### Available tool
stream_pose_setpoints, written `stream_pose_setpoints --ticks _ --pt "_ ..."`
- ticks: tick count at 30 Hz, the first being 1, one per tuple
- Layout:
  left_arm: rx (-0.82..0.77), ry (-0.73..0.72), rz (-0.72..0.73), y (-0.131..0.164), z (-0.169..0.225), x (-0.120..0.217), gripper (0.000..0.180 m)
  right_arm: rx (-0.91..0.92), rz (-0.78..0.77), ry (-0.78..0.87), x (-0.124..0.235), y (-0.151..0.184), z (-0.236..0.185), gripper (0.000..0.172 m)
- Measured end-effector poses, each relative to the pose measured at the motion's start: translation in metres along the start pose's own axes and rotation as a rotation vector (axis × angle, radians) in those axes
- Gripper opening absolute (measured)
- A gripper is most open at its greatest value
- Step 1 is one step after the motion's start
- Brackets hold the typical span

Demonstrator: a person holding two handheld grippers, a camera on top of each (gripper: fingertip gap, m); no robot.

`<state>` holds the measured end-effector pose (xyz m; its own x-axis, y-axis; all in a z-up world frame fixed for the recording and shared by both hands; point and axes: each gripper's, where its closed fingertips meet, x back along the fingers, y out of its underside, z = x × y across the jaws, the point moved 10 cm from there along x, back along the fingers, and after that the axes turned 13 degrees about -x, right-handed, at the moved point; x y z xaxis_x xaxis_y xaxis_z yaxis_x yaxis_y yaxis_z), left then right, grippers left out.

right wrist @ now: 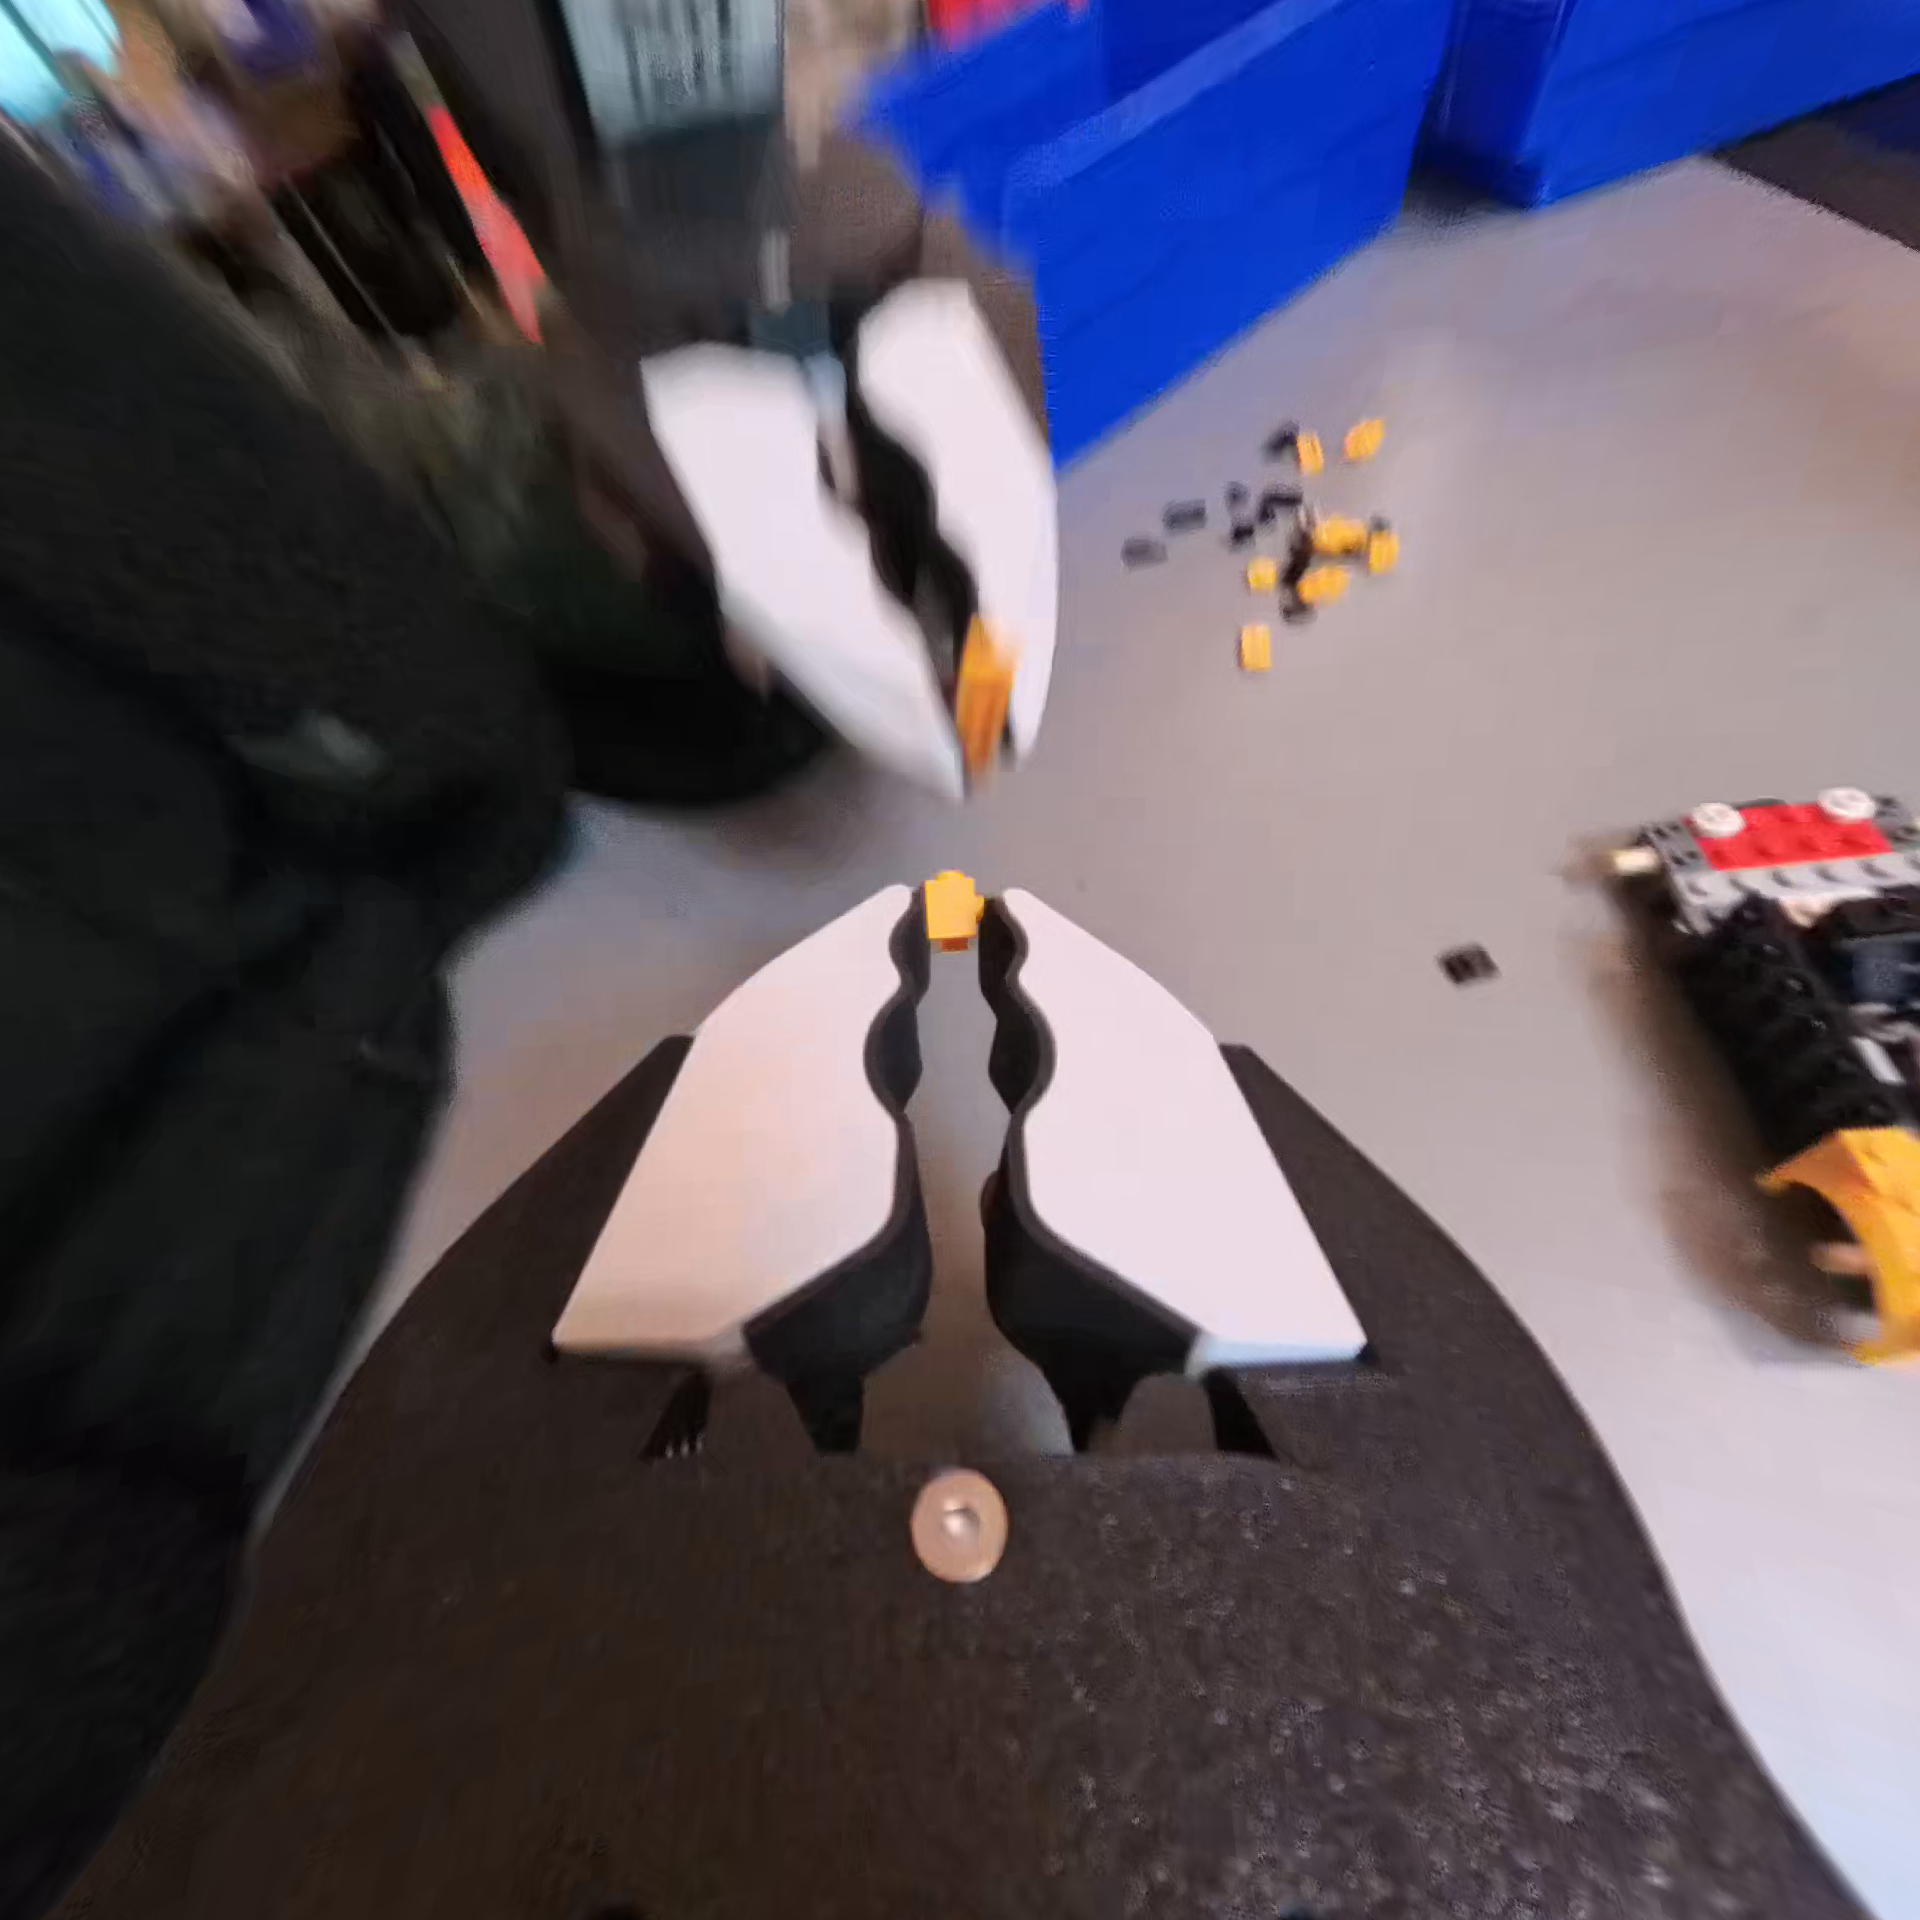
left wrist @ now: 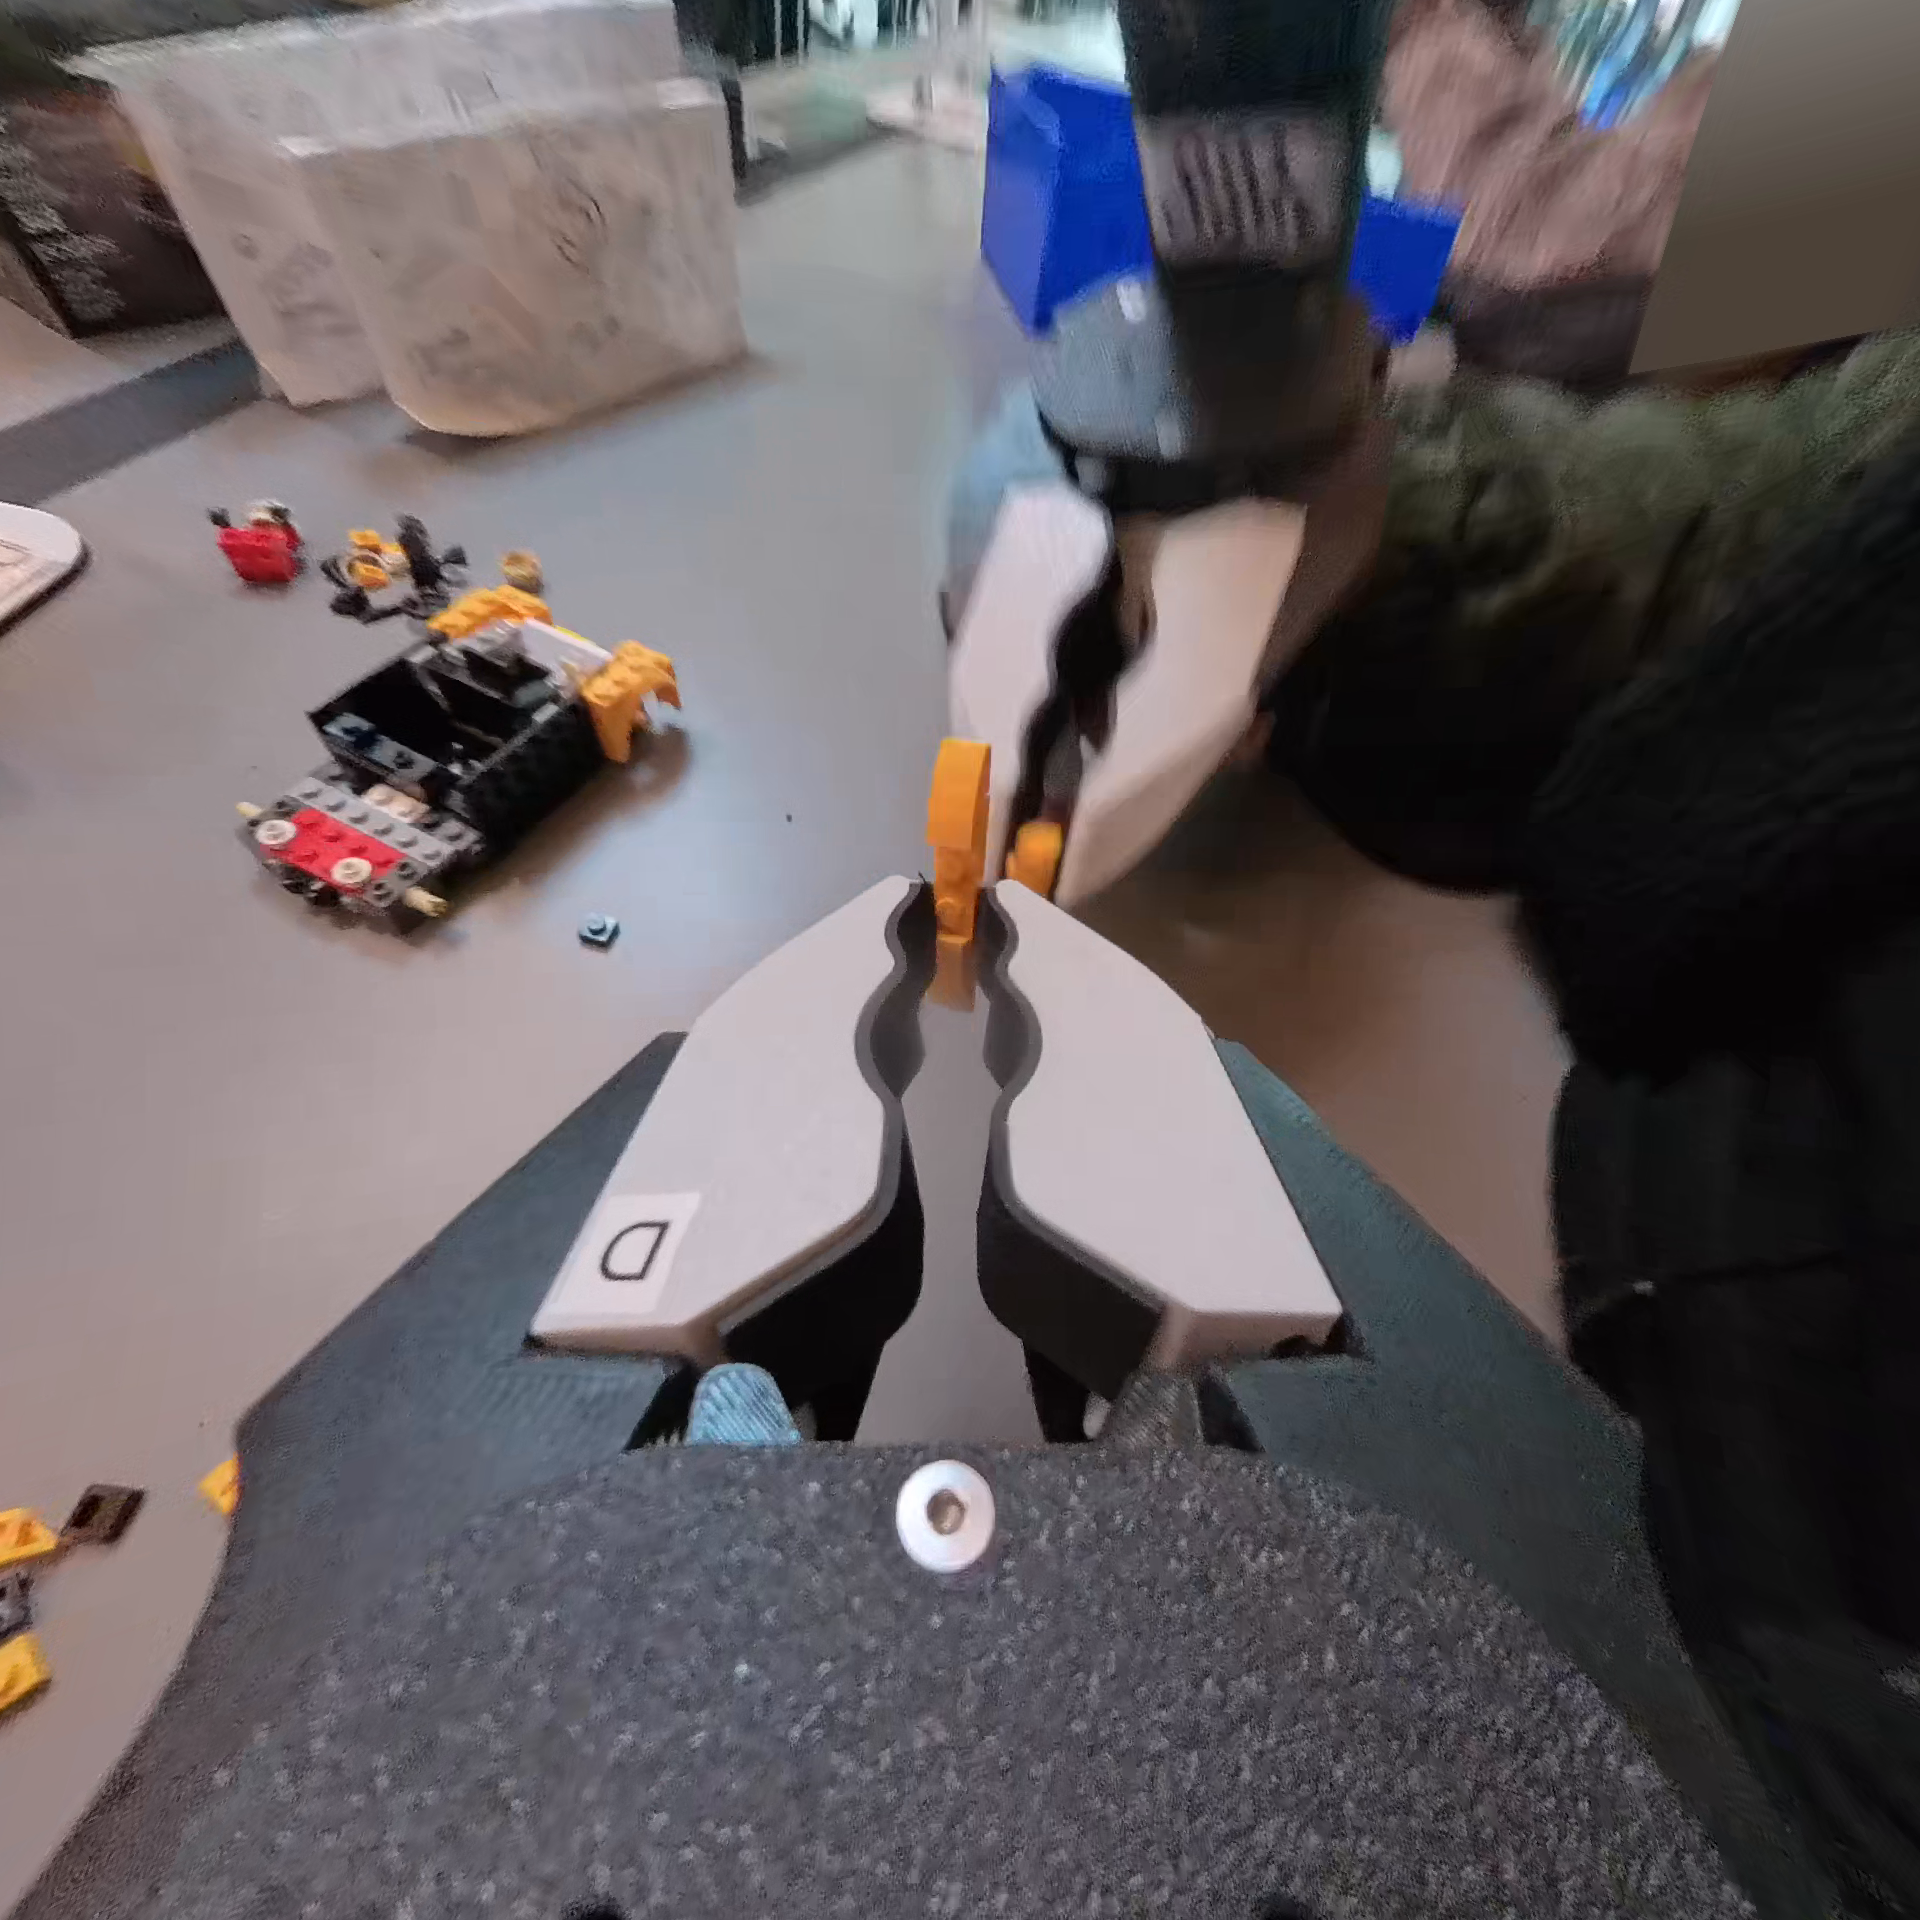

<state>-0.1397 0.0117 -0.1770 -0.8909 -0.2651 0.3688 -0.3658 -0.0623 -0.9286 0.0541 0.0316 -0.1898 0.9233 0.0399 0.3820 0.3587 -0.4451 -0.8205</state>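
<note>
Left wrist view: the left tongs (left wrist: 951, 904) pinch a long orange toy-brick piece (left wrist: 958, 831) upright at their tips, while the right tongs (right wrist: 951, 914), just beyond and to the right, clamp a small orange brick (right wrist: 948, 910); the two pieces sit close but unjoined, both lifted off the grey desk (left wrist: 779, 520). A half-built black, red and orange brick car (left wrist: 447, 758) lies left of the left tongs, a tiny blue stud plate (left wrist: 597, 928) just beside them, loose orange and black bits (right wrist: 1299, 540) and blue bins (right wrist: 1195, 208) farther off, with nothing between the tongs.
</note>
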Motion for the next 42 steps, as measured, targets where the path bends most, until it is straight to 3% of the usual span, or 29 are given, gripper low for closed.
stream_pose_setpoints --ticks 2,5,8,10,12,14,19,23,31,38,40,42 --pt "0.043 0.039 0.059 -0.004 -0.007 0.013 0.008 0.077 -0.061 0.04 -0.004 0.01 -0.002 0.01" --pt "-0.056 0.039 -0.063 0.001 0.004 0.005 0.008 0.073 0.036 0.053 0.004 0.0 0.001 0.01" --pt "-0.084 0.02 -0.268 0.019 0.003 -0.012 0.008 0.051 0.02 0.099 0.007 0.002 0.01 0.01" --pt "-0.069 0.07 -0.296 0.024 0.006 -0.019 0.009 0.056 0.016 0.096 0.007 0.005 0.011 0.01" --pt "-0.039 0.116 -0.3 0.027 0.007 -0.024 0.022 0.09 0.031 0.089 0.005 0.004 0.007 0.01" --pt "0.02 0.157 -0.21 0.023 0.005 -0.021 0.024 0.138 0.047 0.087 0.004 0.004 0.003 0.01" --pt "0.414 0.363 0.101 0.017 -0.008 -0.014 0.022 0.355 0.077 0.122 -0.005 0.005 -0.016 0.011" --pt "0.565 0.467 0.159 0.021 -0.009 -0.018 0.017 0.516 0.122 0.207 -0.007 0.004 -0.028 0.011" --pt "0.71 0.637 0.267 0.02 -0.008 -0.016 0.02 0.676 0.194 0.247 -0.005 0.002 -0.042 0.01" --pt "0.622 0.542 0.22 0.016 -0.011 -0.009 0.016 0.687 0.204 0.293 -0.008 0.002 -0.042 0.011" --pt "0.441 0.347 0.111 0.007 -0.016 0.008 0.015 0.544 0.136 0.309 -0.006 0.001 -0.029 0.022" --pt "0.185 -0.008 -0.043 -0.006 -0.022 0.04 0.016 0.398 0.015 0.356 -0.006 0.003 -0.01 0.03"
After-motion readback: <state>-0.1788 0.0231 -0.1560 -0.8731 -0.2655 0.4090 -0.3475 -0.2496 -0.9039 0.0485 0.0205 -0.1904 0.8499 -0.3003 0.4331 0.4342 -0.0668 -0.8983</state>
